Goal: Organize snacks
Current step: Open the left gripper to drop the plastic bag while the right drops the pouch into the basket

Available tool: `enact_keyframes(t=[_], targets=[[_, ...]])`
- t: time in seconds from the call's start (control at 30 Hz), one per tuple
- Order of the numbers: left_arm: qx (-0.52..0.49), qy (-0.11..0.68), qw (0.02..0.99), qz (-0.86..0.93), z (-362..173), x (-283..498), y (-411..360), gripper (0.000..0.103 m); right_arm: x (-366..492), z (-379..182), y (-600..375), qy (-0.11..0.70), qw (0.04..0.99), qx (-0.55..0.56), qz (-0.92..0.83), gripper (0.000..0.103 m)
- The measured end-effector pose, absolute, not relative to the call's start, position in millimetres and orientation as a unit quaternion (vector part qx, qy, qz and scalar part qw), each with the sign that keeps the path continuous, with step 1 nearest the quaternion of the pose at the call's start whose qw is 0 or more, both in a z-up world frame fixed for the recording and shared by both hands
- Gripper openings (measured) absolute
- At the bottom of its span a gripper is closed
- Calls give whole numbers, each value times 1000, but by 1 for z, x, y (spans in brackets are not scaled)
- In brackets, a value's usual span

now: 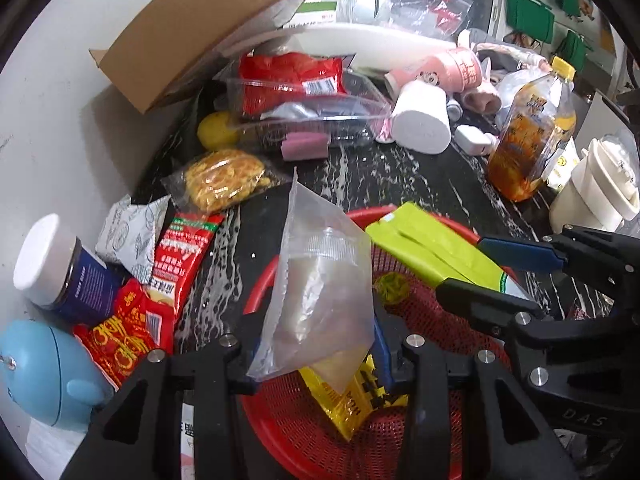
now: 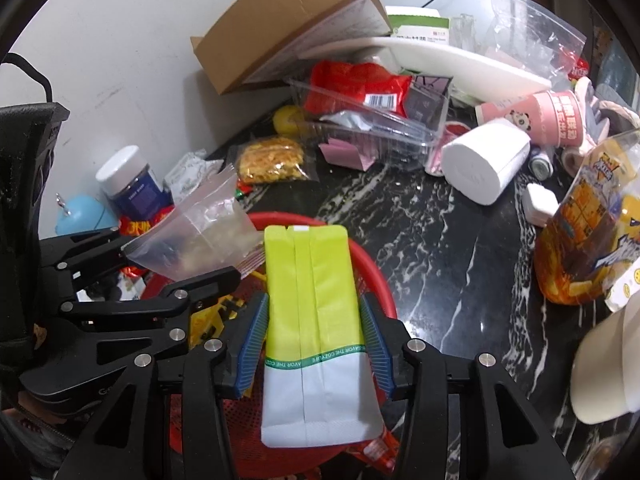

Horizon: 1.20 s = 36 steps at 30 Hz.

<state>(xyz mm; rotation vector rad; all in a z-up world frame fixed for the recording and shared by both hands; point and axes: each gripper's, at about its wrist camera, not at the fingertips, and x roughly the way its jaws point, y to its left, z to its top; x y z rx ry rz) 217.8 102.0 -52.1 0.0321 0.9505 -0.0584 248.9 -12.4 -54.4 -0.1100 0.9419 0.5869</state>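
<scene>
My left gripper (image 1: 320,360) is shut on a clear plastic pouch (image 1: 320,280), which stands upright between its blue pads above a red mesh basket (image 1: 258,292). A yellow packet (image 1: 348,404) lies in the basket under it. My right gripper (image 2: 316,344) is shut on a lime-green and white pouch (image 2: 308,280), its pads against both long edges, over the basket's rim (image 2: 372,264). In the left wrist view the right gripper (image 1: 464,268) comes in from the right with the green pouch (image 1: 432,248). In the right wrist view the left gripper (image 2: 180,260) and clear pouch (image 2: 200,232) are at the left.
On the black marble counter lie red snack packets (image 1: 132,332), a noodle pack (image 1: 224,180), a white-lidded jar (image 1: 56,268), a clear tray (image 1: 340,116), a white roll (image 1: 420,124), an orange bottle (image 1: 528,140) and a white cup (image 1: 592,192). A cardboard box (image 1: 192,28) leans on the wall.
</scene>
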Motion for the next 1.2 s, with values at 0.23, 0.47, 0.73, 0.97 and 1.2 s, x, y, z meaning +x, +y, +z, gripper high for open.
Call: enact_keyframes(t=[0.23,0.47,0.73,0.97,1.2], targets=[[16,482,876,-22,-60,220,102,41,246,-55,-9,450,847,-68,273,49],[14,494,869,-18,-60,221,102,41,244,-50,-15,453,850,-65,261,57],[14,486,874,-6,-47,214,102,55,234,-33,-24,439,860,-68,249,58],[28,443,896,19,-15,199,98,74,223,-14,-34,423,872,-64,239,58],[19,403,915,12,23,178,95,74,204,16,-46,393,889,-59,229,63]])
